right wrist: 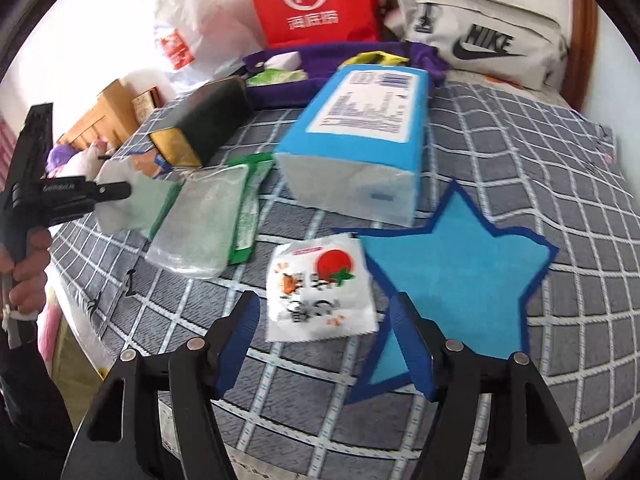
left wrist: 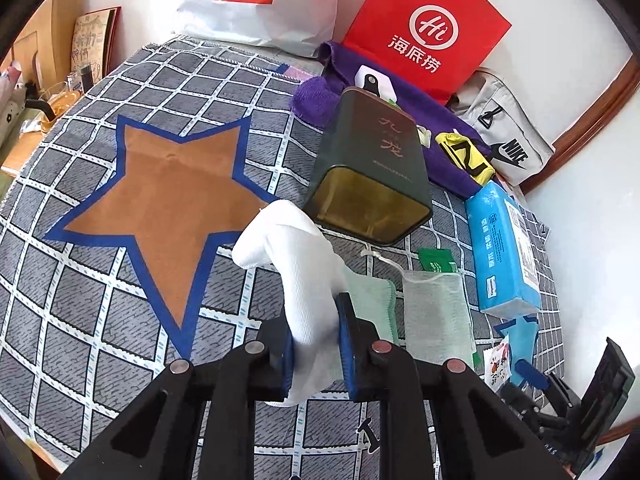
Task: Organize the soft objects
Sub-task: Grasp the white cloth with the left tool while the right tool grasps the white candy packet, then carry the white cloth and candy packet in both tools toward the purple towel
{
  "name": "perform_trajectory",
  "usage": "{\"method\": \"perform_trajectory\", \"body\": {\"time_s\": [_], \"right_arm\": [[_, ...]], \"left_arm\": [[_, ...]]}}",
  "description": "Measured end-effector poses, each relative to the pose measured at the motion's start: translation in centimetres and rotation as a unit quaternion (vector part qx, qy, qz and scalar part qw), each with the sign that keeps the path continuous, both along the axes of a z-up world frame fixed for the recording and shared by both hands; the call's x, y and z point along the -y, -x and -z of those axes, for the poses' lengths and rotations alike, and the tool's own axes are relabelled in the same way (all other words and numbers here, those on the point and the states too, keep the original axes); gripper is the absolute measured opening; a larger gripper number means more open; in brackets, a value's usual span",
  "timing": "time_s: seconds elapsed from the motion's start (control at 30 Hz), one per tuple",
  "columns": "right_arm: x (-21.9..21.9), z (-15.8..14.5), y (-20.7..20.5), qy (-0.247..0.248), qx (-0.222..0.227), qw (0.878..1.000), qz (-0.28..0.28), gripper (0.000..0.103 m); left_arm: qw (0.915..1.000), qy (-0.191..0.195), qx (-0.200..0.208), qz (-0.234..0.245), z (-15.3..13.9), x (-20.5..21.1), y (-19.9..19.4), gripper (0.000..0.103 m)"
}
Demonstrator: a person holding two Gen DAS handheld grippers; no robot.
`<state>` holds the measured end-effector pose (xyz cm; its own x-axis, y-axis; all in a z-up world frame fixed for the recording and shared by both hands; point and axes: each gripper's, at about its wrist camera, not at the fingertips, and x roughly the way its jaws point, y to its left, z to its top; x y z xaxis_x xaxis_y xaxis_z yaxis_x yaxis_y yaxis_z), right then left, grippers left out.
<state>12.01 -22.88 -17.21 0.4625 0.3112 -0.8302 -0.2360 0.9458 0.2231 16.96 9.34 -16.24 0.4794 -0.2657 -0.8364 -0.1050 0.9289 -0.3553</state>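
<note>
The left tongs (left wrist: 316, 354) are closed on a white paper towel (left wrist: 298, 272), its lower part pinched between the two blue pads while the rest rises up and away from the tongs, long axis running from near to far and leaning a little left, with the rounded far end curling over toward the brown star (left wrist: 168, 216) on the checked cloth (left wrist: 80, 288). The towel is soft, creased and faintly embossed (a dimpled quilted pattern shows on its near side). Just right of it lie a pale green cloth (left wrist: 374, 300) and a translucent pouch (left wrist: 436, 312), and beyond them a dark tin box (left wrist: 372, 172) lies on its side with its open end facing near. Farther right lies a blue tissue pack (left wrist: 502, 252). The right tongs (right wrist: 324, 344) stand wide open with nothing between the pads, hovering over a small white packet (right wrist: 320, 288) printed with a strawberry, which lies flat on the cloth against the left edge of a blue star (right wrist: 456, 272). At the far edge lean a red paper bag (left wrist: 428, 28) and a grey sports bag (right wrist: 480, 36).
</note>
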Motion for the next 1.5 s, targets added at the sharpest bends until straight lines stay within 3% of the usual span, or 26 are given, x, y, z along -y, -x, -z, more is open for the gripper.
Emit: {"method": "perform_trajectory", "body": {"time_s": [0.1, 0.27, 0.33, 0.37, 0.43, 0.47, 0.73, 1.0, 1.5], "right_arm": [[-1.2, 1.0, -0.4, 0.001, -0.010, 1.000, -0.007, 0.070], [-3.0, 1.8, -0.6, 0.061, 0.026, 0.998, 0.000, 0.071], [-3.5, 2.1, -0.3, 0.086, 0.040, 0.995, -0.003, 0.068], [-3.6, 2.0, -0.2, 0.086, 0.044, 0.995, -0.002, 0.059], [-3.2, 1.9, -0.2, 0.079, 0.043, 0.996, 0.001, 0.055], [-3.1, 1.8, -0.2, 0.081, 0.042, 0.996, 0.001, 0.048], [-2.5, 1.1, -0.1, 0.078, 0.029, 0.997, 0.002, 0.045], [-1.1, -2.5, 0.5, 0.042, 0.042, 0.998, 0.009, 0.045], [0.4, -9.3, -0.6, 0.040, 0.092, 0.995, 0.023, 0.045]], "left_arm": [[1.0000, 0.000, -0.002, -0.001, 0.1, 0.0, 0.0, 0.018], [1.0000, 0.008, -0.003, -0.004, -0.2, -0.3, 0.1, 0.018], [0.9999, 0.008, -0.002, -0.006, -0.4, -0.5, 0.3, 0.018], [0.9999, 0.009, -0.001, -0.006, -0.6, -0.5, 0.3, 0.018], [0.9999, 0.010, 0.001, -0.004, -0.9, -0.4, 0.4, 0.018], [0.9999, 0.011, 0.001, -0.002, -1.0, -0.4, 0.5, 0.018], [0.9998, 0.017, 0.004, 0.002, -2.1, -0.3, 1.0, 0.018], [0.9993, 0.020, 0.033, 0.000, -4.8, -0.6, 1.4, 0.018], [0.9972, 0.021, 0.067, 0.025, -8.8, 2.1, 0.2, 0.018]]}}
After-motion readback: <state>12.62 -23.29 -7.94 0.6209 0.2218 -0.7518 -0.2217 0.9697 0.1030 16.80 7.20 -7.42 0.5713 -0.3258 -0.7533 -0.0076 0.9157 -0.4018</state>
